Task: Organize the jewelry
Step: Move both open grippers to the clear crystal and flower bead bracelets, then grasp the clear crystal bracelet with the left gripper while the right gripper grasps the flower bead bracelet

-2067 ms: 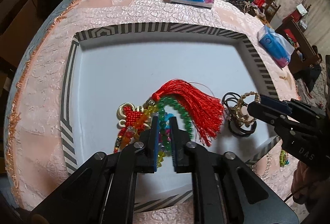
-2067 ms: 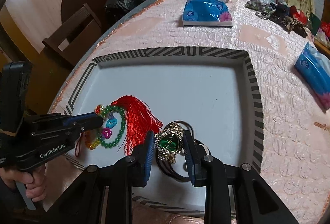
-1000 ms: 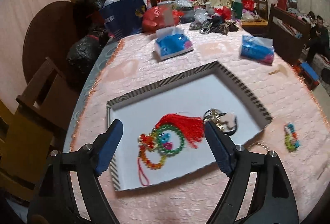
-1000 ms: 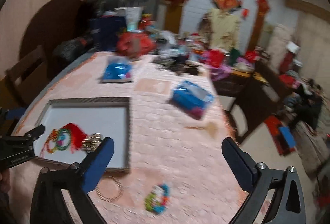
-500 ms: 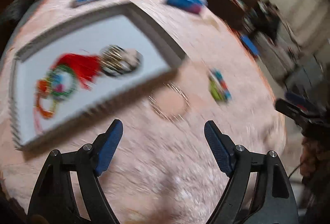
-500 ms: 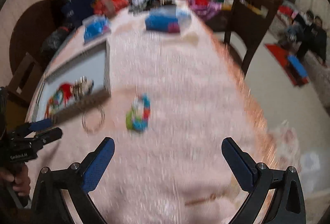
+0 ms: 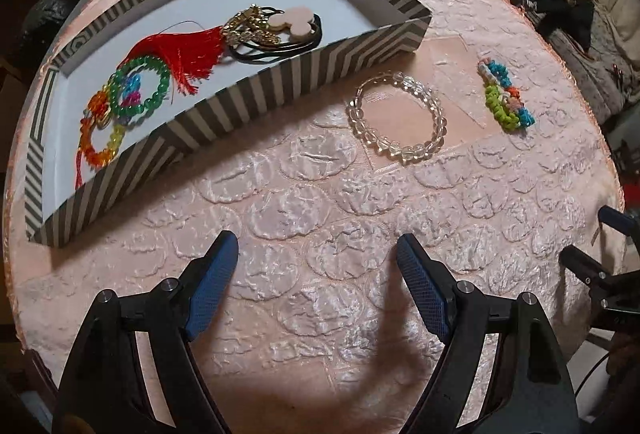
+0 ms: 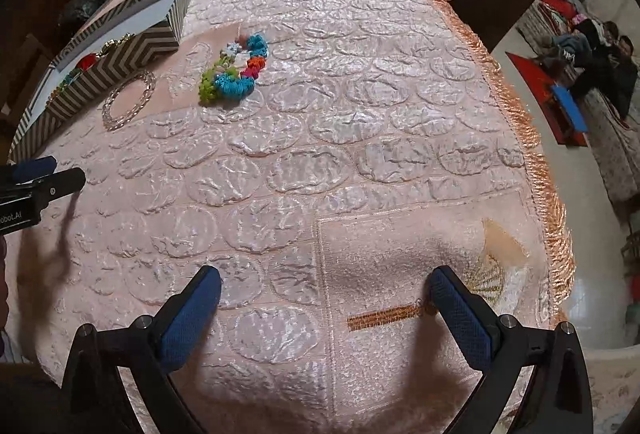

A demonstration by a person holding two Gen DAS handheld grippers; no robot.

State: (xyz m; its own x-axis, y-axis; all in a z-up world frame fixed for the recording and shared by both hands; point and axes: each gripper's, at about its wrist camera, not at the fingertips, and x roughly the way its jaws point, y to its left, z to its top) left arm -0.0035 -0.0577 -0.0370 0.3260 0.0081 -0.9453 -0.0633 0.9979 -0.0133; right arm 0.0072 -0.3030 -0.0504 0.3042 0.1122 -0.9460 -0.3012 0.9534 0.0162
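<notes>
A cluttered room surrounds a round table under a pink embossed cloth (image 7: 304, 202), with tissue packs at its far edge and a chair past the fringed right edge. The striped tray (image 7: 248, 102) sits toward the far left of the table. A couple of seconds ago both tongs were down inside it, one closed around the beaded tassel charm (image 7: 136, 90), the other around the gold pendant with black cords (image 7: 264, 30). Both pieces now lie loose on the tray floor, so those two look sorted.

The left tongs (image 7: 318, 288) hang spread wide and empty over bare cloth near the table's front edge; a second ago they looked across the whole tray from higher up. The right tongs (image 8: 326, 308) are likewise wide apart with nothing between them, over the front right of the table.

Two pieces remain outside the tray: the clear bead bracelet (image 7: 396, 118) just beside the tray's near wall, and the braided coloured bracelet (image 7: 506, 94) a little further right. I judge these are next, the clear one for the left tongs.

From the right view the tray wall hides nearly all its contents. The pale flat shape on the cords is hard to identify, and the hands on both tools are almost entirely cut off.
</notes>
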